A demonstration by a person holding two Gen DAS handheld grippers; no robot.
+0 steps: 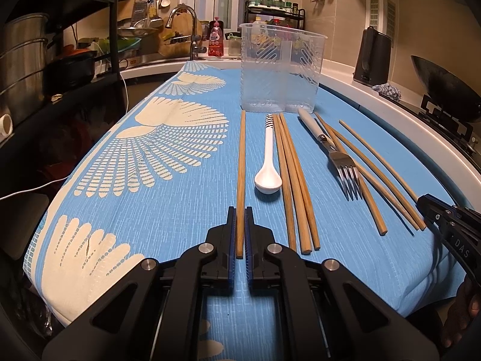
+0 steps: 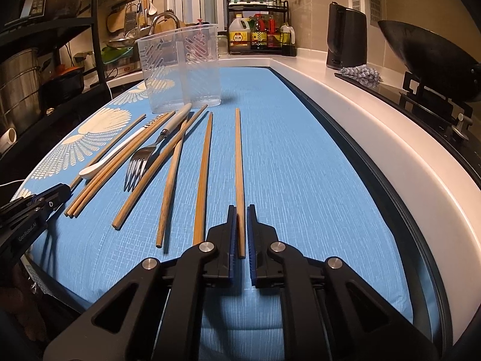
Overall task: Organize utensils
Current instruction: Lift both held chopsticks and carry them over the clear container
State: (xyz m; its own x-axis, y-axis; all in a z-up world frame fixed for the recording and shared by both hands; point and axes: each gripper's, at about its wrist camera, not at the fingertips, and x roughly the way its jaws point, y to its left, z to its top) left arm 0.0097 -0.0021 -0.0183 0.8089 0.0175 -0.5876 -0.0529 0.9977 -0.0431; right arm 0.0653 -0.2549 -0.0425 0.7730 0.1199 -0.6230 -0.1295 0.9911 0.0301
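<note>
Several wooden chopsticks, a white spoon (image 1: 268, 162) and a fork (image 1: 342, 159) lie on a blue cloth (image 1: 180, 210) before a clear plastic utensil holder (image 1: 279, 66). My left gripper (image 1: 240, 210) is shut on the near end of the leftmost chopstick (image 1: 241, 165), which lies flat on the cloth. My right gripper (image 2: 240, 209) is shut on the near end of the rightmost chopstick (image 2: 238, 156), also flat on the cloth. In the right wrist view the holder (image 2: 183, 66) stands at the far left, with the fork (image 2: 144, 156) and spoon (image 2: 99, 165) left of centre.
A white counter edge (image 2: 375, 138) curves along the right, with a dark kettle (image 2: 347, 36), a wok (image 2: 427, 48) on a stove and a rag (image 2: 360, 73). A sink tap (image 1: 185, 21), pots (image 1: 21, 66) and a black rack (image 1: 114, 24) stand to the left.
</note>
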